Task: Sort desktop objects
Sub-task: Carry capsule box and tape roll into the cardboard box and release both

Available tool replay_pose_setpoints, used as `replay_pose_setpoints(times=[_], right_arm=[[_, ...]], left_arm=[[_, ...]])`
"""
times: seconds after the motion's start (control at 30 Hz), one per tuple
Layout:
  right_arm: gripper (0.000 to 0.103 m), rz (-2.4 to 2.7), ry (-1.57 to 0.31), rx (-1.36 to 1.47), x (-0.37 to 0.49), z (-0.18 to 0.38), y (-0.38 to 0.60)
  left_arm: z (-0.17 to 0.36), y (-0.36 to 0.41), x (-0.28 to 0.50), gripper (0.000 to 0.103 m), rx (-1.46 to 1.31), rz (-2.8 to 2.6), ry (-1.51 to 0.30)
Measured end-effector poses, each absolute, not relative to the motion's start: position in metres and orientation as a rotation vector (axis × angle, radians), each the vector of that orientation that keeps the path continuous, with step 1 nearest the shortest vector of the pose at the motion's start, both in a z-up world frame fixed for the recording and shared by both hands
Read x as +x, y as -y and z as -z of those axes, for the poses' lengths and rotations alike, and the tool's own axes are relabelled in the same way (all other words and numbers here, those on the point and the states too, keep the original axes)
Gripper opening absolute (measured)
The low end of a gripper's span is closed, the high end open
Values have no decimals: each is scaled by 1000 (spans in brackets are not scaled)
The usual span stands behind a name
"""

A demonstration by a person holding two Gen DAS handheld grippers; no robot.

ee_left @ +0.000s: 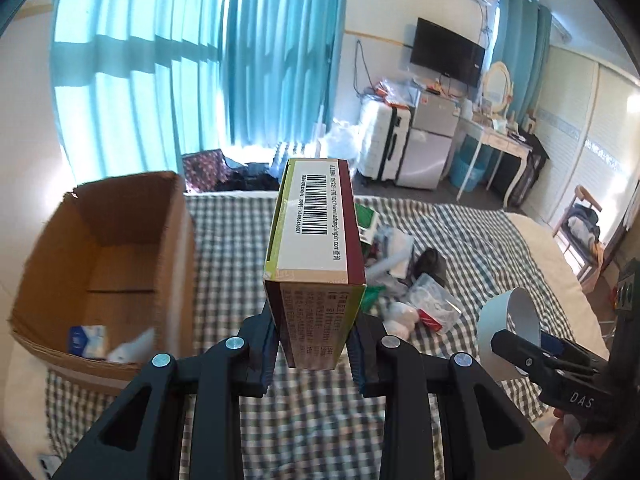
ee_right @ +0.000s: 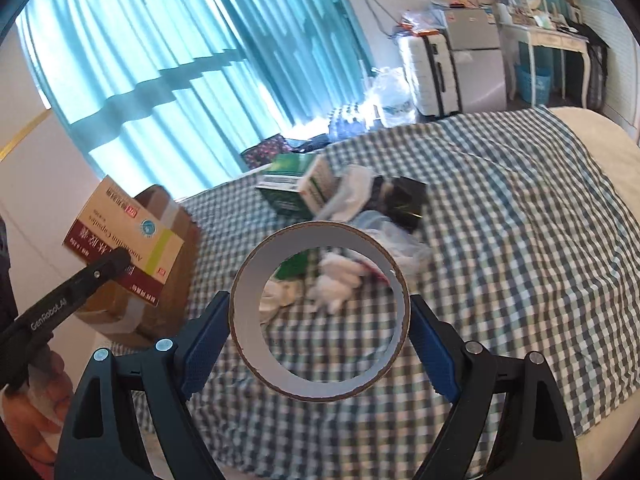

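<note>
My left gripper (ee_left: 314, 344) is shut on a maroon and cream medicine box (ee_left: 316, 248) with a barcode and holds it up above the checked bed cover, just right of an open cardboard box (ee_left: 108, 256). The medicine box also shows in the right wrist view (ee_right: 124, 236). My right gripper (ee_right: 320, 316) is shut on a roll of tape (ee_right: 320, 312), white inside with a brown rim; the roll also shows in the left wrist view (ee_left: 508, 320). A pile of loose objects (ee_left: 404, 280) lies on the bed ahead, with a green box (ee_right: 296, 188) among them.
The cardboard box holds a blue-and-white packet (ee_left: 86, 340) and some white paper. The checked cover (ee_right: 500, 220) spreads over the bed. Beyond stand teal curtains (ee_left: 168, 60), a white suitcase (ee_left: 384, 140), a small fridge (ee_left: 430, 140) and a white dressing table (ee_left: 496, 140).
</note>
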State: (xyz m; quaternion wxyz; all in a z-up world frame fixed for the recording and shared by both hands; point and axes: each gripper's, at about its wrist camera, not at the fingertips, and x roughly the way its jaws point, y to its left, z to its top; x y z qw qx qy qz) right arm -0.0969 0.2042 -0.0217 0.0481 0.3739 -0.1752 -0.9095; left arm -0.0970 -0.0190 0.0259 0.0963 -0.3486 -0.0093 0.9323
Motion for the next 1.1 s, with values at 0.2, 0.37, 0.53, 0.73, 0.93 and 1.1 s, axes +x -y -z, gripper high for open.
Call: replay_pose_setpoints(times=[0.2, 0.37, 0.53, 0.73, 0.93, 1.1], right_arm=[[85, 2720, 465, 1086, -103, 1, -157], [85, 2673, 391, 1057, -115, -10, -113], [85, 2599, 368, 1028, -129, -20, -69], [85, 2517, 334, 994, -154, -31, -16], [85, 2434, 317, 1043, -191, -18, 36], [85, 2390, 264, 1077, -219, -2, 72]], left_arm=[[-43, 57, -94, 30, -1040, -2817, -16], [-52, 83, -94, 29, -1029, -2853, -24], [-52, 119, -98, 30, -1050, -2896, 2], [-41, 169, -103, 30, -1113, -2950, 47], [-22, 217, -112, 30, -1201, -2996, 114], [-6, 240, -118, 30, -1252, -2989, 189]])
